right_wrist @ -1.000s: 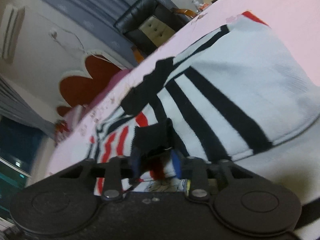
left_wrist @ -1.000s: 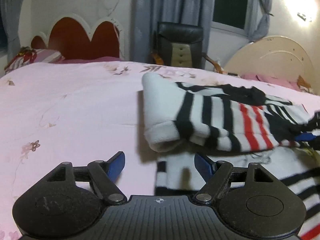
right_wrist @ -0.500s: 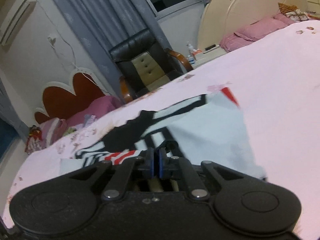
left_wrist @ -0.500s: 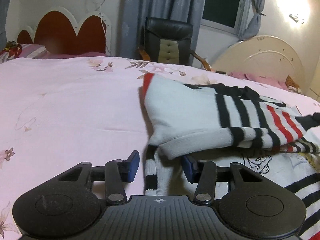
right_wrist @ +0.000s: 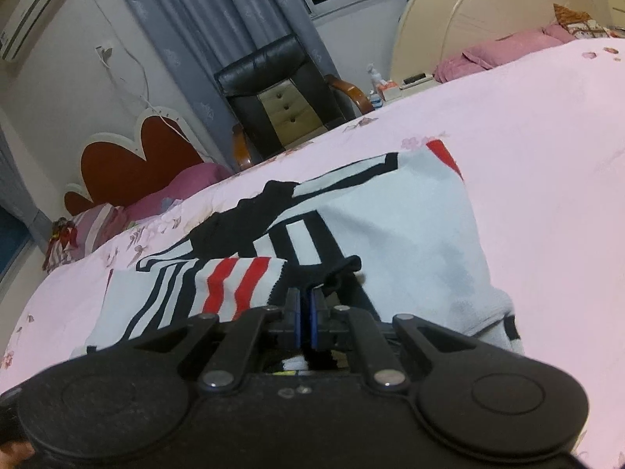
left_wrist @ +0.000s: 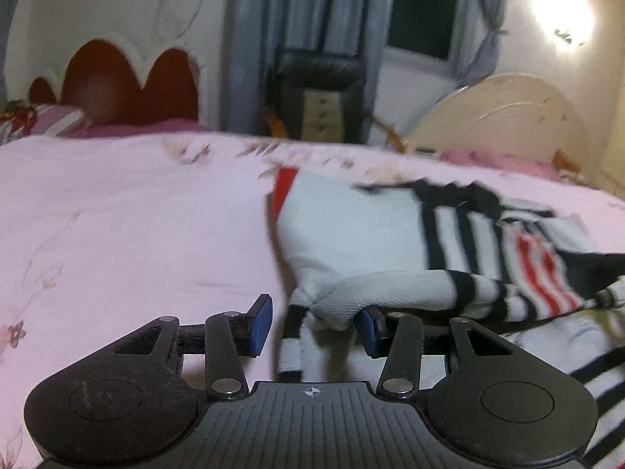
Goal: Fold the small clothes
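So the striped sweater (left_wrist: 351,234) is lying on the pink flowery bedsheet (left_wrist: 117,234), mostly white with black stripes and a few red ones, and it's already partly folded over on itself. The left gripper (left_wrist: 312,324) sits low at the near edge of it with its blue pads standing apart. A bunched white fold of the sweater hangs between them, and the pad on the right side of the view looks like it touches that fold, while the other pad stands clear with a visible gap, so no proper pinch there as far as I can see. The right gripper (right_wrist: 306,314) has its fingers pressed nearly together. A dark cuff or hem (right_wrist: 336,273) of the sweater sits right at its tips, but the view doesn't settle whether any cloth is actually caught between the pads. Behind the bed there's a black leather chair (right_wrist: 273,90) by grey curtains (right_wrist: 218,8), a red scalloped headboard (right_wrist: 129,164), and a cream arched headboard (left_wrist: 504,117) off to the other side.
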